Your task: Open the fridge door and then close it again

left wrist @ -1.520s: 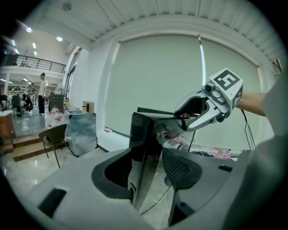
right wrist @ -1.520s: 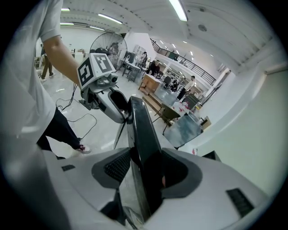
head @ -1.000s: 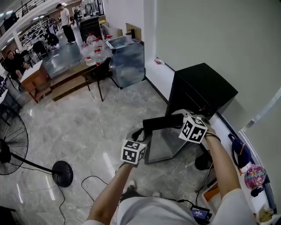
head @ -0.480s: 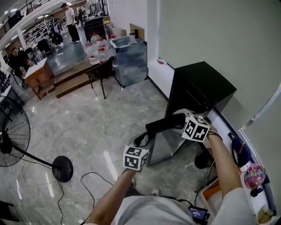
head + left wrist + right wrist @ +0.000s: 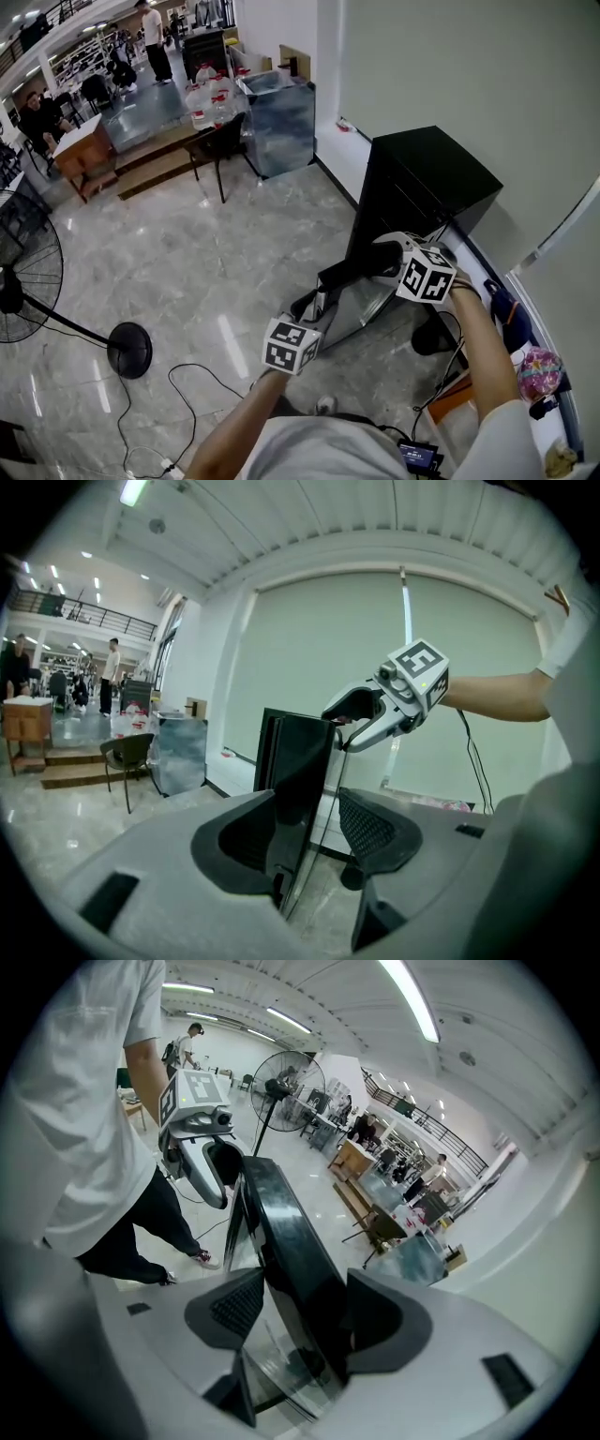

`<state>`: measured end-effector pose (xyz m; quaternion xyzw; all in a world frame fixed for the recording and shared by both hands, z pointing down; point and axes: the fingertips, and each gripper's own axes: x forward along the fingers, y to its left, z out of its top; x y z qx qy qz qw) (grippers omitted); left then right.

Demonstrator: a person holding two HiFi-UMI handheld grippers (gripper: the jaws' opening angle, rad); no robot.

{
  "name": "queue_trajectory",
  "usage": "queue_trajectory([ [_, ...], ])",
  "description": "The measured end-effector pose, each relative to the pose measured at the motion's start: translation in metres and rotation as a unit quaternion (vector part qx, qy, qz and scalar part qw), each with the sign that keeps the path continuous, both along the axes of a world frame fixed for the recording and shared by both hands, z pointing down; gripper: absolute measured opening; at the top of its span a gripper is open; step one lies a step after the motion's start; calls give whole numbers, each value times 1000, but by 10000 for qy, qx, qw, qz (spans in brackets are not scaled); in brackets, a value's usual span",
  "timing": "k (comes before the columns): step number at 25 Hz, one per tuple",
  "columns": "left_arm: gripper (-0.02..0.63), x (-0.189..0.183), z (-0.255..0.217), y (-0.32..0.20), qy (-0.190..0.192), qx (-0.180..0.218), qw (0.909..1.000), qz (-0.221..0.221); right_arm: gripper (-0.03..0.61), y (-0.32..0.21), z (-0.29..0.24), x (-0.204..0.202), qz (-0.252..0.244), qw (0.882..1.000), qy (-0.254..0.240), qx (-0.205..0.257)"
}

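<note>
A low black fridge (image 5: pixel 427 178) stands against the wall with its glass door (image 5: pixel 361 314) swung out into the room. My left gripper (image 5: pixel 314 305) is at the door's free upright edge (image 5: pixel 298 761). That edge lies between its jaws, which have just been opening, and the right pad (image 5: pixel 370 827) stands a little off the glass. My right gripper (image 5: pixel 380 258) sits over the door's top rim (image 5: pixel 286 1232). Its jaws straddle the black frame, have just been opening and are wide. Each gripper shows in the other's view: the right gripper (image 5: pixel 352 714) and the left gripper (image 5: pixel 220 1171).
A standing fan (image 5: pixel 28 300) and its cable (image 5: pixel 187 394) are on the marble floor at left. A chair (image 5: pixel 220 141) and a glass-sided cabinet (image 5: pixel 281 122) stand further back. Bags (image 5: pixel 511 323) lie by the wall at right. People are far off at the back.
Both grippers and the door have shifted a little to the right, toward the fridge. The door's glass face now looks narrower from above.
</note>
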<state>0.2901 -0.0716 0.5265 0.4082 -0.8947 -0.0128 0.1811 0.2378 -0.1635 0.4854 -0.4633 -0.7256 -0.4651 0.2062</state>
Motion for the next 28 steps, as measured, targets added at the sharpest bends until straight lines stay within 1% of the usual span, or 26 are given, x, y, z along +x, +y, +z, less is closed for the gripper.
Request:
queue_trajectory([
  [2, 199, 1, -1, 1, 34, 87, 10000, 14, 267, 1, 0, 0, -33, 9999, -77, 83],
  [7, 205, -4, 1, 6, 108, 26, 9998, -140, 267, 0, 0, -1, -92, 9999, -139, 37],
  [12, 222, -3, 4, -1, 171, -36, 9998, -84, 267, 4, -7, -1, -95, 9997, -171, -147],
  [15, 232, -3, 8, -5, 207, -139, 9996, -143, 267, 3, -9, -1, -92, 9994, -191, -267],
  [17, 232, -5, 9, -6, 201, -211, 9994, -198, 267, 1, -9, -1, -79, 9994, -184, -295],
  [20, 230, -9, 12, -4, 288, -300, 9988, -272, 258, 2, -4, -3, -145, 9995, -197, -191],
  [28, 219, -27, 15, -1, 427, -301, 9970, -563, 256, 4, 0, -13, -267, 9993, -155, -201],
])
